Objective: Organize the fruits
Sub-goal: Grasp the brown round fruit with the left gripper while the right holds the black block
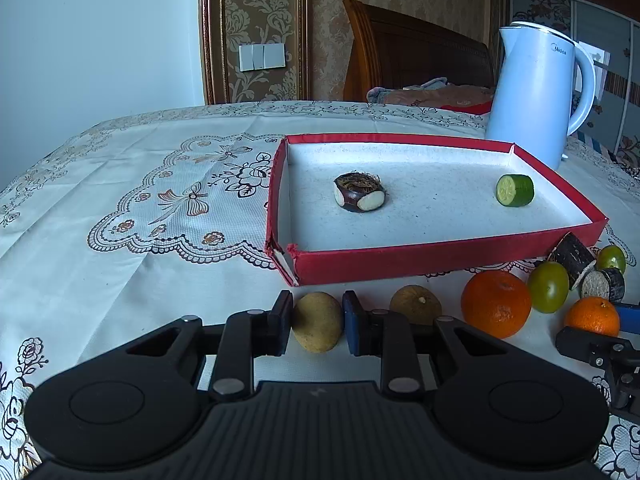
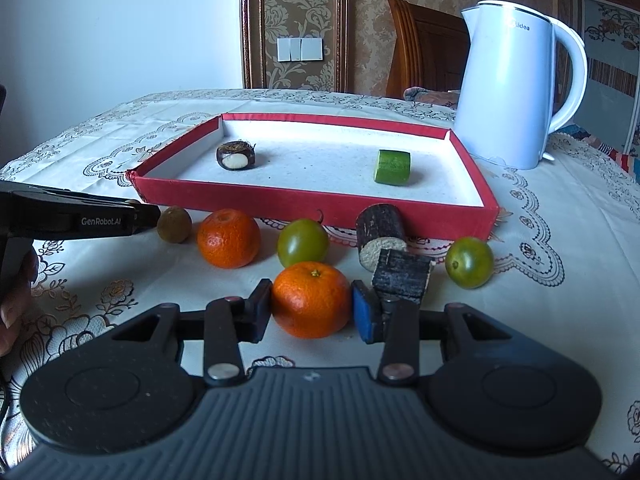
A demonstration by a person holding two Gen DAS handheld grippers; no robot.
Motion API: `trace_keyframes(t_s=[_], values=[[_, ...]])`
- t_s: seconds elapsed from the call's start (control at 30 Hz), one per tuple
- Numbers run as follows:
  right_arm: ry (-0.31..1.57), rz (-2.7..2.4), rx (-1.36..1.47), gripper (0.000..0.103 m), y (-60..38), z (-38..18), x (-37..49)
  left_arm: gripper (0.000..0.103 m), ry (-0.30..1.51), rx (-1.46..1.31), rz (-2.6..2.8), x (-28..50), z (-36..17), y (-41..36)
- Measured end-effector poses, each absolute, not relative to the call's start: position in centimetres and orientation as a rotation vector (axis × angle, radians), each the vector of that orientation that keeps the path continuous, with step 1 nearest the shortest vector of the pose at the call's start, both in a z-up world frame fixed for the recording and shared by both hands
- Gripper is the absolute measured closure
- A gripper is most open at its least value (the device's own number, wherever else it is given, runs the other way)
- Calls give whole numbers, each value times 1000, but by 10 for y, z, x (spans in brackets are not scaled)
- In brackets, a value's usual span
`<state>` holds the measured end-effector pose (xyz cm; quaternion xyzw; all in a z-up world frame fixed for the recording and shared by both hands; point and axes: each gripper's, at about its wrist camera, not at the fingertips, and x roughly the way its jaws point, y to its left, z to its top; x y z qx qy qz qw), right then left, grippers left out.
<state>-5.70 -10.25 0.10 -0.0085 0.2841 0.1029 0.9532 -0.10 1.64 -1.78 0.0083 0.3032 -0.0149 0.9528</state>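
Observation:
A red tray point(image 1: 400, 262) point(image 2: 320, 206) with a white floor holds a dark water chestnut point(image 1: 359, 198) point(image 2: 236, 155) and a green cucumber piece point(image 1: 515, 191) point(image 2: 393, 167). My left gripper point(image 1: 317, 322) is shut on a tan longan point(image 1: 317, 322), low over the cloth in front of the tray. A second longan point(image 1: 416, 304) point(image 2: 174, 224) lies beside it. My right gripper point(image 2: 312, 306) is shut on an orange mandarin point(image 2: 312, 306) point(image 1: 593, 316). Another mandarin point(image 1: 496, 304) point(image 2: 229, 238), two green tomatoes point(image 2: 303, 241) point(image 2: 469, 257) and two dark sugarcane chunks point(image 2: 380, 234) point(image 2: 402, 276) lie by the tray's front.
A white electric kettle point(image 1: 536, 96) point(image 2: 516, 92) stands behind the tray at the right. The table wears a white embroidered cloth point(image 1: 140, 208). A wooden chair point(image 1: 412, 56) stands beyond the far edge. The left gripper's body point(image 2: 80, 218) enters the right wrist view from the left.

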Motion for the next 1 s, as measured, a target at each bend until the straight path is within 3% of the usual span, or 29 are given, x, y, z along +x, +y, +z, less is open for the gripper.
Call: trace_keyframes(t_s=[0.67,1.0], values=[[541,209,26,64,-111,3,-64,77,616,-39,-56,-4,-16,27],[515,212,46,64,-117,4,-74,77,516,-36,-67,-18,-6,25]])
